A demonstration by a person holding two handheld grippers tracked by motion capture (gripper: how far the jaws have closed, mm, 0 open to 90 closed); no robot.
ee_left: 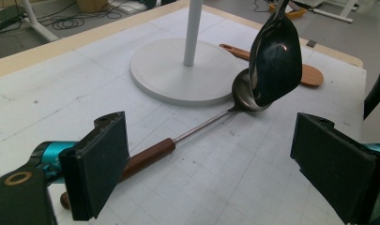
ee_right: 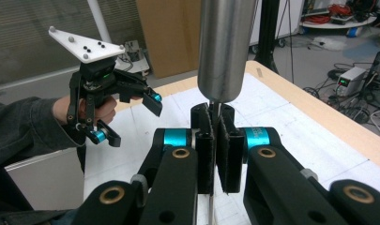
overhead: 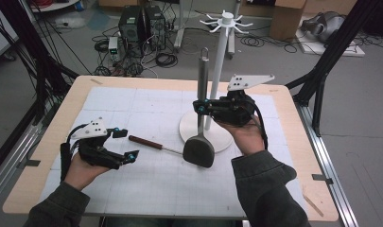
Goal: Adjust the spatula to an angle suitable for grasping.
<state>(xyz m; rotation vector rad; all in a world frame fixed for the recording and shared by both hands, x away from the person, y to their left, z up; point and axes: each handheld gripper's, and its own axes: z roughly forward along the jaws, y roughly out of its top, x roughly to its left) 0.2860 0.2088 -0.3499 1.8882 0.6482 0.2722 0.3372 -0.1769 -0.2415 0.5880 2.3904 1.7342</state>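
Note:
My right gripper (overhead: 204, 108) is shut on the thin shaft of a steel ladle (overhead: 199, 150), which hangs upright with its dark bowl just above the mat. Its thick handle (ee_right: 224, 47) rises above the closed pads (ee_right: 204, 154). A spoon with a brown wooden handle (overhead: 146, 142) lies flat on the mat. My left gripper (overhead: 126, 143) is open at that handle's near end, pads wide apart and not pressing it. In the left gripper view, the brown handle (ee_left: 148, 157) runs behind the left pad (ee_left: 101, 164) and the hanging ladle bowl (ee_left: 276, 61) covers part of the spoon's bowl.
A white stand (overhead: 220, 61) with hooks at its top rises from a round base (overhead: 222, 138) just behind the ladle. A wooden spatula (ee_left: 309, 75) lies beyond the base. The gridded mat (overhead: 146, 184) covers most of the wooden table; cables and equipment lie on the floor behind.

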